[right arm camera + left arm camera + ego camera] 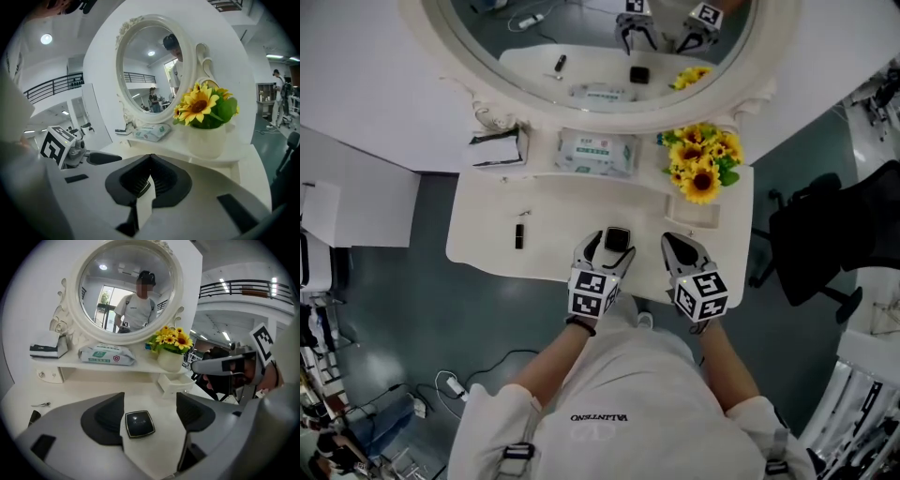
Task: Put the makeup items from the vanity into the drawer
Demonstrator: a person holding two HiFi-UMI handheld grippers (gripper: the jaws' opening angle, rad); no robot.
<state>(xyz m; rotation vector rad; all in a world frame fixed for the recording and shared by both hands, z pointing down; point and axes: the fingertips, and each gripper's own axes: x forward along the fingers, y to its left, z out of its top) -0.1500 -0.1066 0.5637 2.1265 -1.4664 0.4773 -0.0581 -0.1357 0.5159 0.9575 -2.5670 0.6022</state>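
Hovering over the black compact [139,423] with the left gripper [150,411] spread wide.

The compact lies flat on the vanity top [487,225], right between the 2 jaws of the left gripper. It sits closer to the left jaw, and the pads are not pressing on it. The right gripper [150,180] is just to the right, with its jaws pressed together and nothing in them. I think this is the pick-up step for 1 makeup item. Next, the jaws need to close on the 2 sides of the compact and lift it. A small open box [176,383] ahead and to the right, under the flower pot [169,361], may be the drawer. A black stick [519,235] far to the left is not yet put away.
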